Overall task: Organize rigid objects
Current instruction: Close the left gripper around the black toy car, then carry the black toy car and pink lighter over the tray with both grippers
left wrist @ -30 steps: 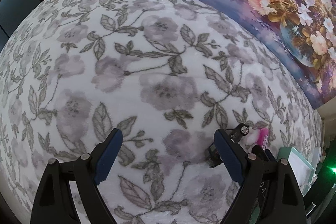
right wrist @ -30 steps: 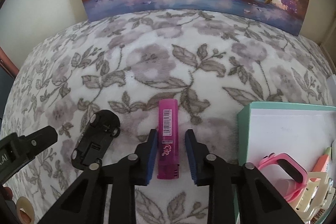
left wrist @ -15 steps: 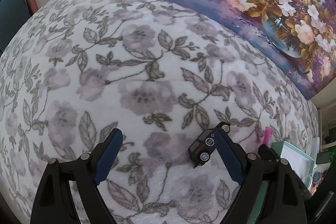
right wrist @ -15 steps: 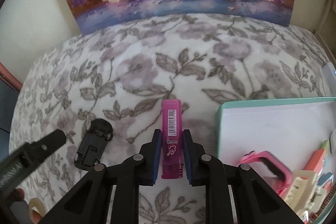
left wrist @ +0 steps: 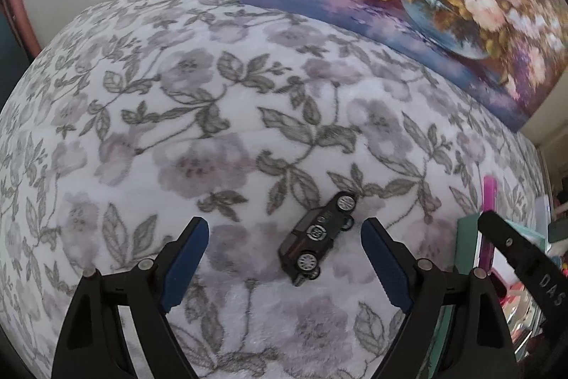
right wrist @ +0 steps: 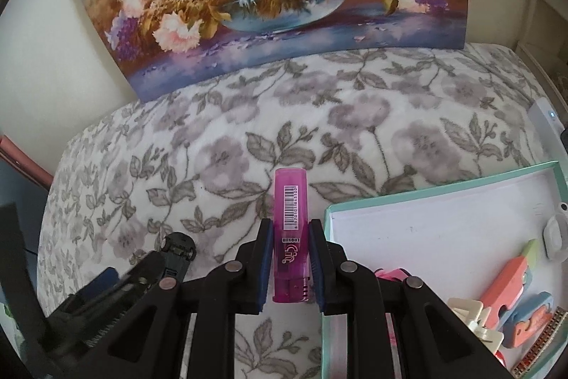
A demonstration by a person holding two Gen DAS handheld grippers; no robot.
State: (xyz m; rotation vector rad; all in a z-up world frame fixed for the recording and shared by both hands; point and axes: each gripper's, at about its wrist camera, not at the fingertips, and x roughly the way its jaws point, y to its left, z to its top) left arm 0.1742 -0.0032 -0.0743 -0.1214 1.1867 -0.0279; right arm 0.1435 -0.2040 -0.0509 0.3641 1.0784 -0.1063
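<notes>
Slippage is the main risk for the right gripper (right wrist: 290,267), whose blue pads are clamped on the lower part of a pink lighter (right wrist: 289,229). The pads pinch only the narrow sides near the metal end, so most of the smooth plastic body sticks out ahead of the fingertips. A quick swing toward the teal-rimmed box (right wrist: 443,187), just to the right of the claw, could make the lighter pivot or slide out and land on the floral blanket (right wrist: 355,116) short of the rim. The box already holds a pink watch, a carrot-shaped toy and other small items, so a careless drop could also knock them about.

The left gripper (left wrist: 284,233) hangs with its jaws wide apart and nothing pressed between them. A black toy car (left wrist: 317,235) lies tipped on its side on the blanket between the fingertips, nearer the right pad and angled across the gap. Closing from here would likely catch it skewed, on roof and wheels, and it could roll or squirt out on the soft pile.
</notes>
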